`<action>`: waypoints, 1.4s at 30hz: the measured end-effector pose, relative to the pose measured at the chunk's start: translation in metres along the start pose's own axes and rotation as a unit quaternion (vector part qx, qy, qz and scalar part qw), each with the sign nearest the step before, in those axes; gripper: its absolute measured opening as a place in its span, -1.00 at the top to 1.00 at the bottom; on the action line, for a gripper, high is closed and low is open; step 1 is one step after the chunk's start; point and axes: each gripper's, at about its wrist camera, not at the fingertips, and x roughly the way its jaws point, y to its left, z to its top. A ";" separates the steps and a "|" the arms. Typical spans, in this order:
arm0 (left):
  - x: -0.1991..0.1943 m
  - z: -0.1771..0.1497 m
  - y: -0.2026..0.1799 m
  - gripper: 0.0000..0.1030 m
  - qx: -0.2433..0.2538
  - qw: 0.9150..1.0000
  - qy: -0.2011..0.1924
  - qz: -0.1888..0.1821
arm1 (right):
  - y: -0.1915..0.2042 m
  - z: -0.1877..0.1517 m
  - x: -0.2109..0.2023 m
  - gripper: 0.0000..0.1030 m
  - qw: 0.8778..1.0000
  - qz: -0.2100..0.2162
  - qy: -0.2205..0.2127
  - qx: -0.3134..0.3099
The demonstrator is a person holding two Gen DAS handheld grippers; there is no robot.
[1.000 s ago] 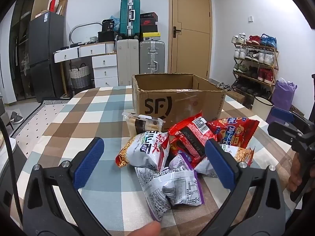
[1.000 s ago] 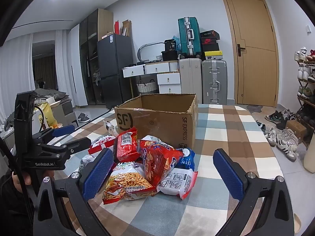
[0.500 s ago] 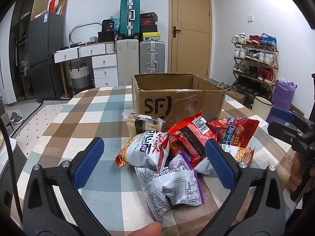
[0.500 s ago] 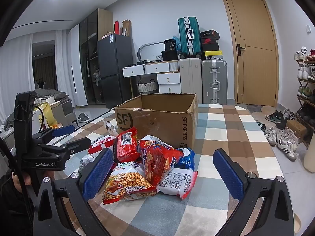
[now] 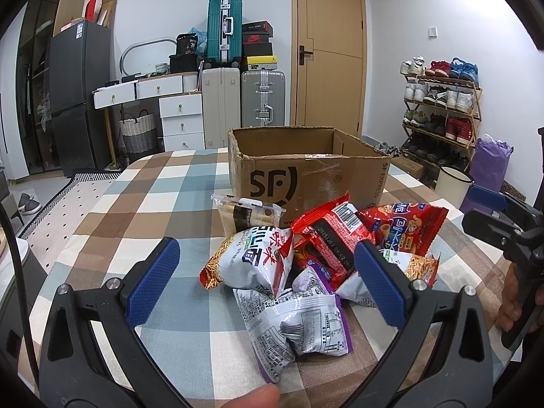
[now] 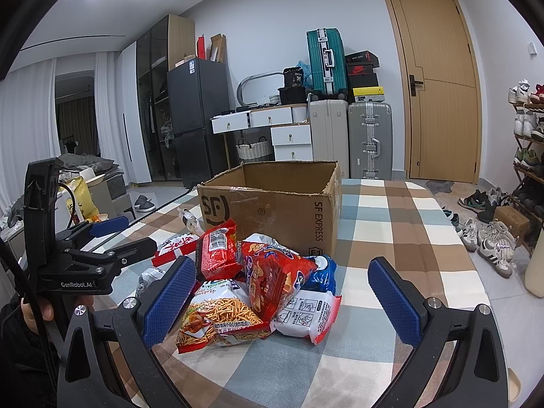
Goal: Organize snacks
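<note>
- Standing at the far side of the checked-cloth table (image 5: pixel 136 210) is one open brown cardboard box (image 5: pixel 306 170) printed with "SF"; its top is open, and what the views show of the inside looks empty, so I judge that no packet has gone in yet.
- Just in front of the box lies the heap of crinkly foil snack packets (image 6: pixel 258 289), piled and overlapping; I count about eight, though some are half hidden.
- Of these, roughly three are red, among them a red crisp packet (image 5: pixel 404 224); three or four are white or silver, such as the white noodle-snack packet (image 5: pixel 251 258) and the silver-and-purple packet (image 5: pixel 299 323); one is a clear-wrapped biscuit packet (image 5: pixel 248 212) touching the box.
- The left gripper (image 5: pixel 268 285) hangs above the near edge of the heap, jaws wide apart and empty.
- The right gripper (image 6: pixel 282 302) frames the heap from the other side, jaws likewise apart, holding nothing.
- To do the step well, take a top packet first, pinch a flat seam rather than the puffed middle, and lift clear before going over the box rim.
</note>
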 end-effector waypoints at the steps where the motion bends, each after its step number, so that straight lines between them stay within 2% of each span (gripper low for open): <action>1: 0.000 0.000 0.000 -0.98 0.000 1.000 0.000 0.000 | 0.000 0.000 0.000 -1.00 1.000 0.000 0.000 0.000; 28: 0.002 0.000 0.002 -0.98 -0.002 1.000 0.002 0.001 | -0.002 0.000 0.001 -1.00 1.000 -0.001 0.004 0.006; 37: 0.006 -0.002 -0.001 -0.98 0.005 1.000 0.016 0.005 | -0.011 -0.001 0.015 -1.00 0.999 -0.007 0.031 0.024; 42: 0.012 0.001 0.003 -0.98 -0.012 0.999 0.043 -0.001 | -0.013 0.000 0.025 -1.00 0.997 0.003 0.066 0.037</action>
